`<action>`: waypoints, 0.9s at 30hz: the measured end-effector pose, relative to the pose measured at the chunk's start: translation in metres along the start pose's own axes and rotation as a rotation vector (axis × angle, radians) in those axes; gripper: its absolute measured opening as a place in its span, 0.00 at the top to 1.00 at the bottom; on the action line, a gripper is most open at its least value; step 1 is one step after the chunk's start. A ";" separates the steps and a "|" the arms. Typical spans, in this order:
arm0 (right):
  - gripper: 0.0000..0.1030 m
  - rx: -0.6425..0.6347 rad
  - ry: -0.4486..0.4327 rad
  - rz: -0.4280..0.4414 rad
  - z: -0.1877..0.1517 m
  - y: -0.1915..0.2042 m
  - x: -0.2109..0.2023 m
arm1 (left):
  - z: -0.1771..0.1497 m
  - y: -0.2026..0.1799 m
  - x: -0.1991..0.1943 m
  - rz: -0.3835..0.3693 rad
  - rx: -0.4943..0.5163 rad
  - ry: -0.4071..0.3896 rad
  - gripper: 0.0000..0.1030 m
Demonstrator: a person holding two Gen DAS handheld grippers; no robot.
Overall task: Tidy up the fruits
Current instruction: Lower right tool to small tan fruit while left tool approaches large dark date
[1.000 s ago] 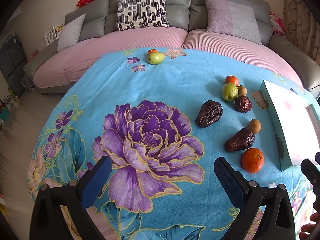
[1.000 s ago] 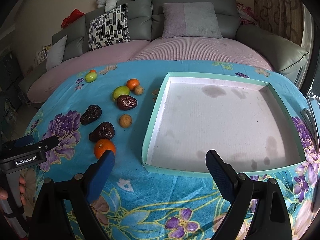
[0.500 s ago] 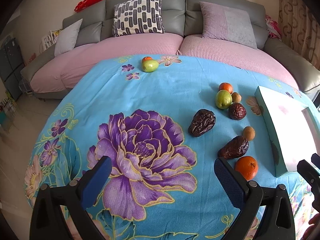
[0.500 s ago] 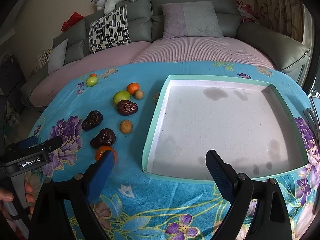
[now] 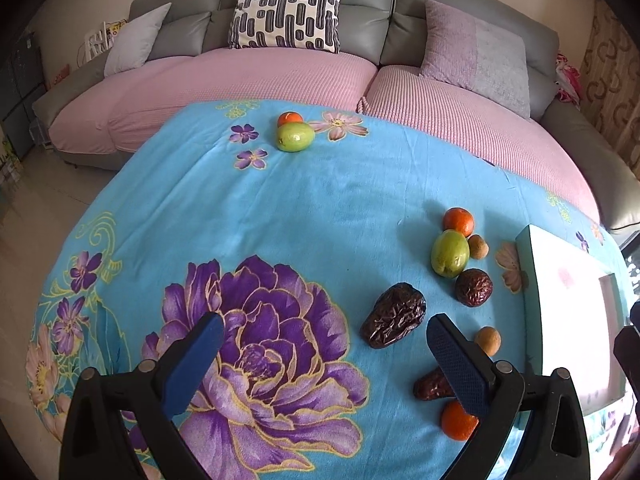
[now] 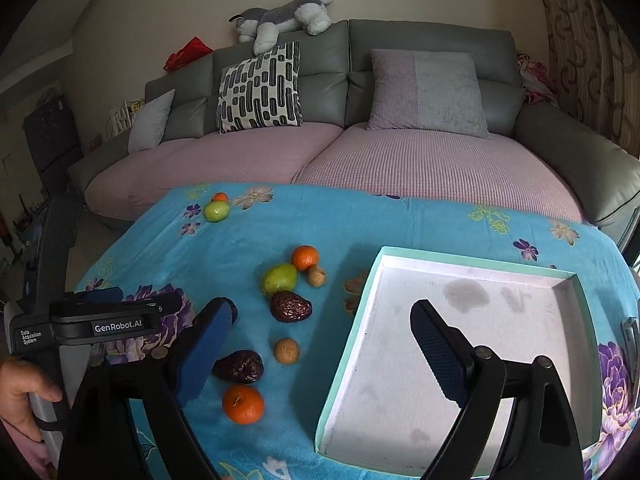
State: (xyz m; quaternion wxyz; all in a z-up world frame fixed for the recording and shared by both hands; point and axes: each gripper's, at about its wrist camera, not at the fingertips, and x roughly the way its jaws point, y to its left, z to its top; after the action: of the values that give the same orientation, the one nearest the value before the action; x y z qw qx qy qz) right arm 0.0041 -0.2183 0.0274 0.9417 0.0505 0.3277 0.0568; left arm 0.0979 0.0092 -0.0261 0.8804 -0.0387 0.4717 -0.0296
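1. Clearly no fruit is boxed yet: the tray (image 6: 460, 380) lies bare on the surface (image 5: 320, 200).
2. Both the left hand-held gripper (image 5: 322, 360) and right hand-held gripper (image 6: 320, 344) gape wide, empty.
3. Next: close on the near orange (image 6: 243, 404), beside the tray.

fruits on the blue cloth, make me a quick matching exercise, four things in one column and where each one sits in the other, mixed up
Things:
1. box
2. stuffed toy
3. far green fruit
4. nearest orange

Places:
a. at the far edge of the cloth, touching a small orange
b. on top of the sofa back
c. at the right of the fruit cluster, nothing inside it
d. just in front of a dark wrinkled date

Pairs: 1-c, 2-b, 3-a, 4-d
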 end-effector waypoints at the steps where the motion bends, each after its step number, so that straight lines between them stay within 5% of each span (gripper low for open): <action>1: 0.19 0.000 0.005 0.010 0.002 0.001 0.003 | 0.004 -0.002 0.003 -0.005 -0.005 0.002 0.01; 9: 0.39 -0.023 0.061 0.056 0.010 0.009 0.029 | 0.028 -0.014 0.029 -0.058 -0.040 0.056 0.10; 27: 0.56 -0.098 0.299 0.053 -0.028 0.030 0.095 | 0.009 -0.021 0.066 -0.076 -0.065 0.198 0.19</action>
State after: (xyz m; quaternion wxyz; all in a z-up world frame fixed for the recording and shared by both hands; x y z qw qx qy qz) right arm 0.0591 -0.1739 -0.0486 0.8820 0.0040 0.4595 0.1046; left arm 0.1419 -0.0174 -0.0734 0.8259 -0.0819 0.5554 -0.0512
